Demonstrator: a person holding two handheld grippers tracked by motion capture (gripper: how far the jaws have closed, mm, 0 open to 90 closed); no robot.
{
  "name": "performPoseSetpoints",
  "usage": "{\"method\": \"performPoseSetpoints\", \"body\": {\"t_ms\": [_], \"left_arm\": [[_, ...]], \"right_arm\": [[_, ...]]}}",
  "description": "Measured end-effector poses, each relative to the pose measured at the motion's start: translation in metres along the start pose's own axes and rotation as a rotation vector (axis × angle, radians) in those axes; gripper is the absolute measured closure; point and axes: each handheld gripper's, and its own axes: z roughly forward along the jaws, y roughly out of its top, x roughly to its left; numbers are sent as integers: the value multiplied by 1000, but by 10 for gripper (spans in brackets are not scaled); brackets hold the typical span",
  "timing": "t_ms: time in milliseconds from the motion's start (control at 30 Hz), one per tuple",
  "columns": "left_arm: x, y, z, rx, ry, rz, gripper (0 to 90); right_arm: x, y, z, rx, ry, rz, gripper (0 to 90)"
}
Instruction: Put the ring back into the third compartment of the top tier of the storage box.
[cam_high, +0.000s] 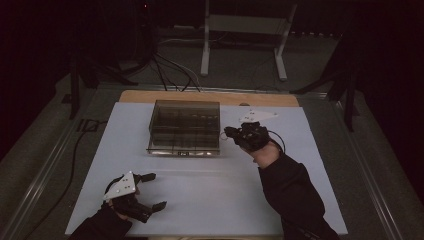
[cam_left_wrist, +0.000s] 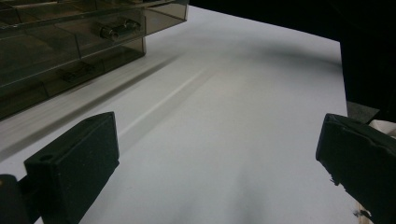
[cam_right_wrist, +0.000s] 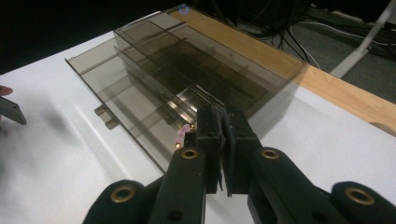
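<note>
A: Left claw (cam_high: 152, 191)?
B: Jaws spread wide, nothing between them, low over the white surface (cam_high: 210, 192) at its near left corner.
A: Right claw (cam_high: 229, 132)?
B: Jaws pressed together. A small pinkish bit (cam_right_wrist: 181, 136) sits just beside the tips; can't tell if it's pinched.
A: The box?
B: Smoky clear organizer box (cam_high: 185, 127), divided into compartments, lid down, sits at the far middle of the surface. Right claw is at its right front corner.

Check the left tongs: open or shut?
Open. In the left gripper view the two black jaws stand far apart with bare white table between them; the high view shows the left tongs spread too, holding nothing.
</note>
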Motion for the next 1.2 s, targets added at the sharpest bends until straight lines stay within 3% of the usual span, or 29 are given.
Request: {"method": "performPoseSetpoints", "body": {"t_ms": [333, 867, 1200], "left_arm": [[0, 0, -1, -5, -1, -1, 6], [-1, 1, -1, -9, -3, 3, 6], [0, 1, -2, -12, -4, -2, 6]], "right_arm": [[16, 6, 17, 1, 40, -19, 868], [19, 5, 35, 22, 62, 3, 867], [22, 2, 58, 57, 61, 1, 866]]}}
